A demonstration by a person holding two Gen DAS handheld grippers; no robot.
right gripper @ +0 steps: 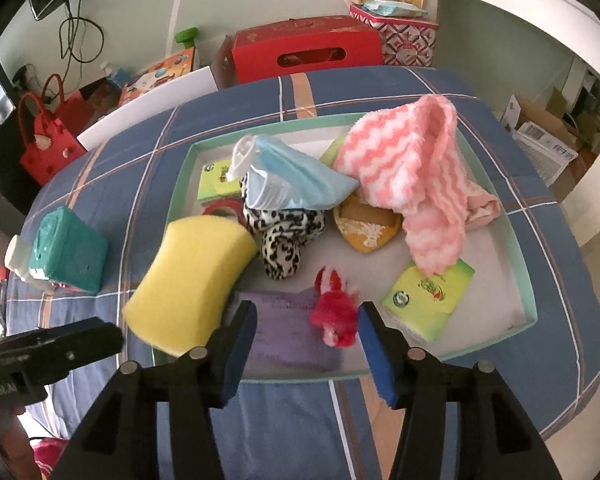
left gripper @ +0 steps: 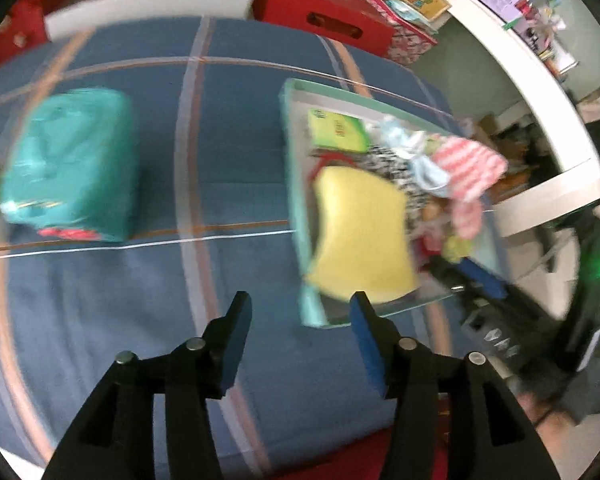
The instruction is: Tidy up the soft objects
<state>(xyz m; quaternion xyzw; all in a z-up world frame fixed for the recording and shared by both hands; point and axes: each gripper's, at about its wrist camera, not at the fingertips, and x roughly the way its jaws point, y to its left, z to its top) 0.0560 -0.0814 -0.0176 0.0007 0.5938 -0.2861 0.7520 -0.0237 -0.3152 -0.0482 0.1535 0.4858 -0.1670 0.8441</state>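
One tray (right gripper: pixel 528 280) on blue bedspread (right gripper: pixel 560 360), holding one yellow sponge (right gripper: pixel 192 280) over its left rim, two green packets (right gripper: pixel 428 300), one pink sock (right gripper: pixel 412 168), left gripper (left gripper: pixel 300 312) and right gripper (right gripper: pixel 308 320) both parted, empty.

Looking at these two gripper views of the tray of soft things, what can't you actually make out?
- Left view: the teal pack is motion-blurred, so its print is unreadable.
- Right view: the purple cloth is partly hidden by the red plush and the right gripper.
- Right view: the tape roll is mostly hidden behind the sponge.
- The leopard fabric: what it is stays unclear.
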